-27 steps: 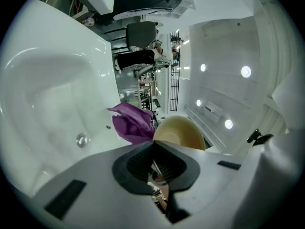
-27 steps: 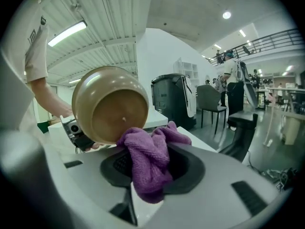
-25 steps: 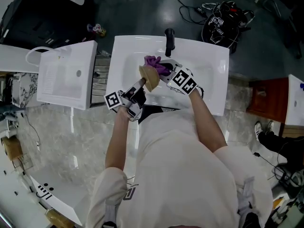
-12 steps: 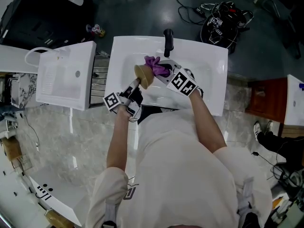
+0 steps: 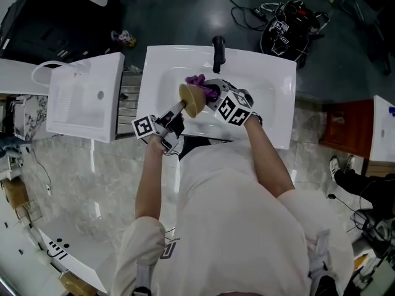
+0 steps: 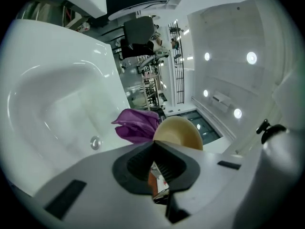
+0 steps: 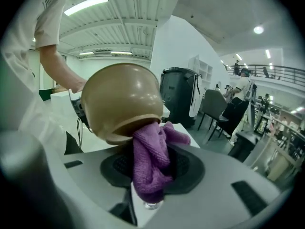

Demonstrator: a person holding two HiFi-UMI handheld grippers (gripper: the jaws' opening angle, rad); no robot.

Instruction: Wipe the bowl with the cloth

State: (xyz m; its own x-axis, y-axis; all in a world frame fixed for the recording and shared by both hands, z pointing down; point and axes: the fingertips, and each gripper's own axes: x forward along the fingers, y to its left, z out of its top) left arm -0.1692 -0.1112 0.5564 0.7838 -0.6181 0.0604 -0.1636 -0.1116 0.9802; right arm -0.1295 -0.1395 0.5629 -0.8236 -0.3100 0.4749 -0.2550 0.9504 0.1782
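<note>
A tan bowl (image 5: 192, 98) hangs tilted over the white sink basin (image 5: 170, 79). My left gripper (image 5: 179, 108) is shut on its rim; in the left gripper view the bowl (image 6: 178, 133) rises just past the closed jaws. My right gripper (image 5: 212, 95) is shut on a purple cloth (image 5: 199, 82), which is pushed into the bowl's mouth. In the right gripper view the cloth (image 7: 151, 163) is bunched between the jaws and runs up under the bowl (image 7: 122, 101). The cloth (image 6: 137, 124) also shows beside the bowl in the left gripper view.
A black faucet (image 5: 218, 52) stands at the sink's far edge, close behind the cloth. The drain (image 6: 95, 142) sits in the basin floor. A second white basin unit (image 5: 86, 95) lies to the left. A black bag with cables (image 5: 290, 29) lies on the dark floor beyond.
The bowl has shifted slightly away from me and turned. My right gripper has swung closer in behind it, pressing the cloth further into the bowl; less cloth shows.
</note>
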